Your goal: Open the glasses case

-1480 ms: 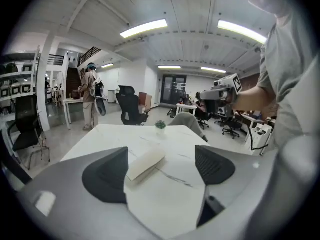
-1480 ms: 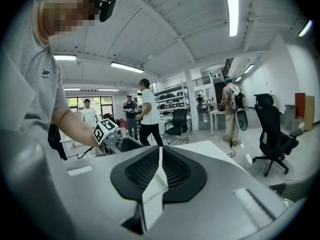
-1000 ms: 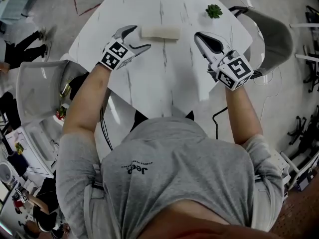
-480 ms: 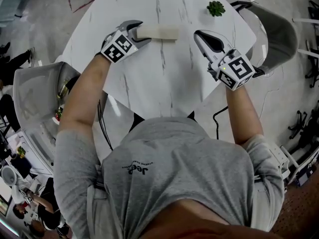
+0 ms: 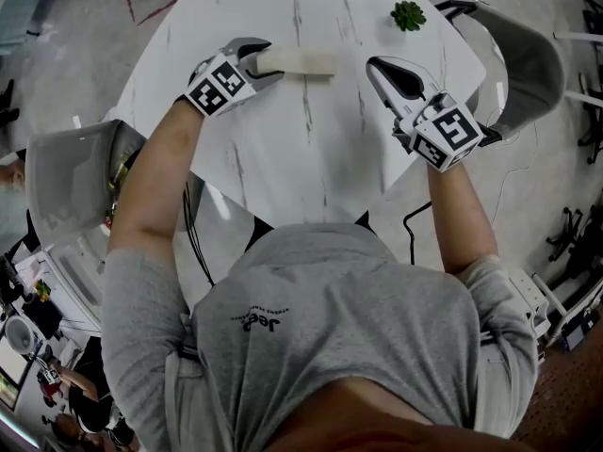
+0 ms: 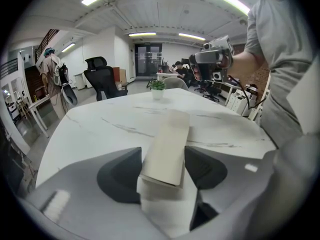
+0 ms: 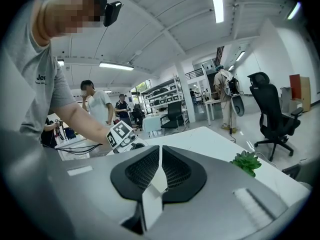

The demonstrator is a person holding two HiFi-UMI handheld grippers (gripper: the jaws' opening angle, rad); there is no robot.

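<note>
A white marble-patterned table (image 5: pixel 311 149) fills the middle of the room, with a grey shell chair (image 5: pixel 66 172) tucked at its left edge and another (image 5: pixel 528 64) at the right. The person in a grey T-shirt (image 5: pixel 349 337) stands over it with both arms stretched forward.

The left gripper (image 5: pixel 267 61) is angled down onto the left end of the glasses case (image 5: pixel 301 61). Its jaws have just been closing. In the left gripper view the cream case runs lengthwise between the two dark pads (image 6: pixel 202 169), and I can see no gap on either side, so it looks clamped by its long edges. The case lies flat on the table toward the far edge, and its lid is shut as far as I can tell. I can't make out a seam or a hinge.

The right gripper (image 5: pixel 377 69) hangs over the table well to the right of the case. Its jaws are pressed together with nothing between them. A small green plant (image 5: pixel 408 15) sits beyond it, near the far right corner.

By my reckoning the task has barely started. One end of the case is steadied, but the lid is not yet lifted, and the free gripper has not reached it.
</note>
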